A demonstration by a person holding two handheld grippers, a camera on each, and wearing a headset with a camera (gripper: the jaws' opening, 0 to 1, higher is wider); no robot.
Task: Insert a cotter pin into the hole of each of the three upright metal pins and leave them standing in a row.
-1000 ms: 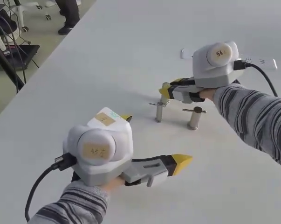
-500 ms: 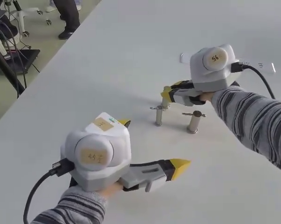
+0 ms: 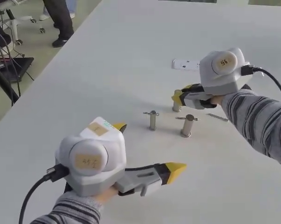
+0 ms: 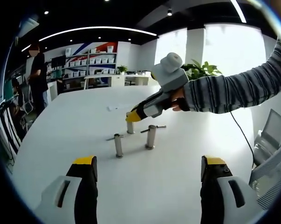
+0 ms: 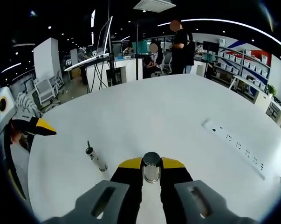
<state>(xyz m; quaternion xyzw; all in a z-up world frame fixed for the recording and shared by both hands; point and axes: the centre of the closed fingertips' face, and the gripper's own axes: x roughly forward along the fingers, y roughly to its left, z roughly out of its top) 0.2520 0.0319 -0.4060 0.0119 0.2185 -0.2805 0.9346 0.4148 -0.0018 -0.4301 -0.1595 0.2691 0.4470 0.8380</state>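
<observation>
head view: at 7 o'clock, left gripper [image 3: 147,148], grey body, yellow-tipped jaws spread wide with nothing between them, above the white tabletop [image 3: 107,70]. at 2 o'clock, right gripper [image 3: 177,99], jaws pressed onto the held silver metal pin [image 3: 177,107], upright on the table. toward 7 o'clock of that, left silver metal pin [image 3: 153,121], upright, a thin cotter pin crosswise through its top. toward 5 o'clock of the held one, right silver metal pin [image 3: 186,127], upright too, crossed the same way near the top. close by at 3 o'clock, loose thin metal cotter pin [image 3: 218,117] flat on the table. at 12 o'clock of the group, flat white power strip [image 3: 187,64].

left gripper view: own jaws at 7 and 5 o'clock, far apart, empty. near the centre, left silver metal pin [image 4: 118,145] and right silver metal pin [image 4: 151,137] side by side, held silver metal pin [image 4: 130,128] behind them under the right gripper [image 4: 132,116], striped sleeve [image 4: 224,93] reaching in from 2 o'clock.

right gripper view: at 6 o'clock, jaws clamped on the held silver metal pin [image 5: 151,169]. at 9 o'clock of it, left silver metal pin [image 5: 96,160] with its cotter pin. further out at 9 o'clock, left gripper [image 5: 40,127]. at 3 o'clock, power strip [image 5: 233,142].
</observation>
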